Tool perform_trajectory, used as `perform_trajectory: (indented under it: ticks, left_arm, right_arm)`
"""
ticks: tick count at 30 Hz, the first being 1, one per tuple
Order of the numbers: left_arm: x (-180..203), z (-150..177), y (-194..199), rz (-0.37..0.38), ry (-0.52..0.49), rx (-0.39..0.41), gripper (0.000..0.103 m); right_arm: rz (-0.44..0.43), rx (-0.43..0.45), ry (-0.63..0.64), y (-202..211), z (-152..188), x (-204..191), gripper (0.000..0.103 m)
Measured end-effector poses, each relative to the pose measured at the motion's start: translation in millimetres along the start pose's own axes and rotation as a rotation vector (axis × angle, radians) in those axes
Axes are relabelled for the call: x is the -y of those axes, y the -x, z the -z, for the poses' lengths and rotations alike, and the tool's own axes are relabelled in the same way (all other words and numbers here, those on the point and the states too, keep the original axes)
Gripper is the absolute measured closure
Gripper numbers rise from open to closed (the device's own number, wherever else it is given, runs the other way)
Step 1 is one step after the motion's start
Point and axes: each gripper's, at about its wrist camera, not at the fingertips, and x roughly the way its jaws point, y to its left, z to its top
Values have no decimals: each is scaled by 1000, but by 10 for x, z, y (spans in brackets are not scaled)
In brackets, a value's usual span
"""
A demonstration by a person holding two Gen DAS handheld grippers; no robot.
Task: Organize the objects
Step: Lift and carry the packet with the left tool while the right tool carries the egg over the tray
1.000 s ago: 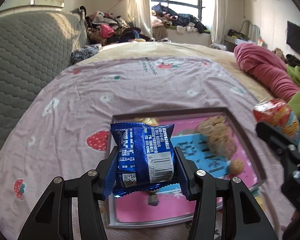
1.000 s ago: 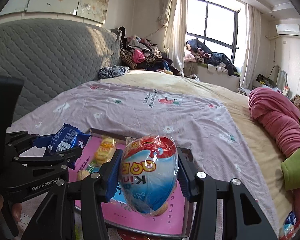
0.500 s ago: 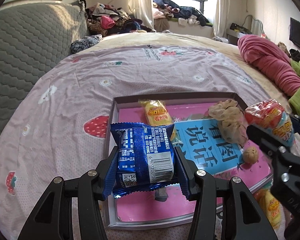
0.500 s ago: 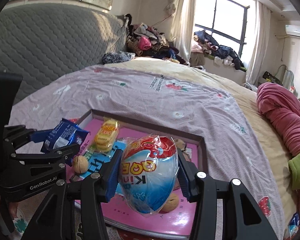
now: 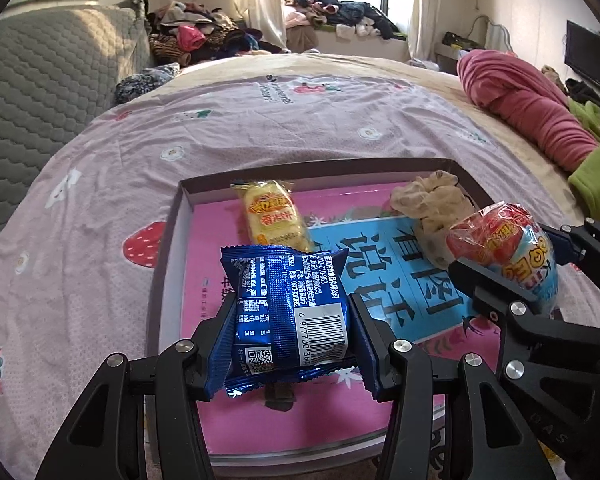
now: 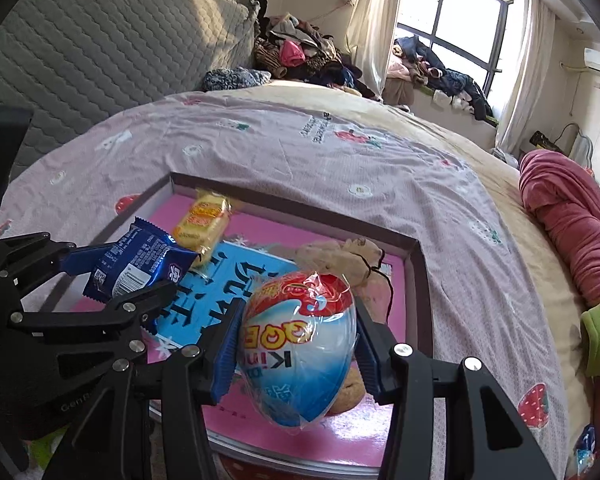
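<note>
- The left gripper [image 5: 290,334] is clamped on a blue snack packet [image 5: 288,314]; the packet stands with its long axis running away from the camera, barcode face up, crimped ends front and back; it hangs above the near left part of the tray [image 5: 168,240]
- The right gripper [image 6: 296,348] is closed around an egg-shaped treat [image 6: 298,344] in clear wrap; the egg's long axis runs fore and aft, red end pointing away, blue-white end towards the camera; its print reads upside down; it is held over the near right part of the tray
- In the left wrist view the egg shows at the right edge, tilted, beside the blue packet but apart from it
- The tray is a shallow dark-rimmed box with a pink and blue printed floor, lying on a lilac bedsheet [image 5: 300,120] with strawberry prints
- A yellow snack pack [image 5: 274,216] lies in the tray's far left part, long axis roughly front to back, slightly slanted; a crumpled beige cloth [image 5: 432,204] lies by the far right corner
- A brown ball sits on the tray floor under the egg, mostly hidden
</note>
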Motion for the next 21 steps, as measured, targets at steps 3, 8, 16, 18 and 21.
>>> perform_trajectory:
  ticks: [3, 8, 16, 18, 21]
  left_arm:
    - [24, 3, -2, 4, -5, 2, 49]
    - [26, 4, -14, 2, -9, 2, 49]
    - [21, 6, -28, -2, -15, 0, 48]
    - [14, 3, -34, 3, -15, -1, 48]
    - [-3, 2, -42, 17, -11, -7, 48]
  right_arm:
    - [6, -15, -3, -43, 16, 25, 52]
    - [8, -28, -6, -98, 32, 50, 52]
    - [10, -67, 7, -213, 78, 48, 52]
    - [8, -75, 7, -234, 92, 51, 52]
    - [10, -82, 10, -256, 103, 45, 52]
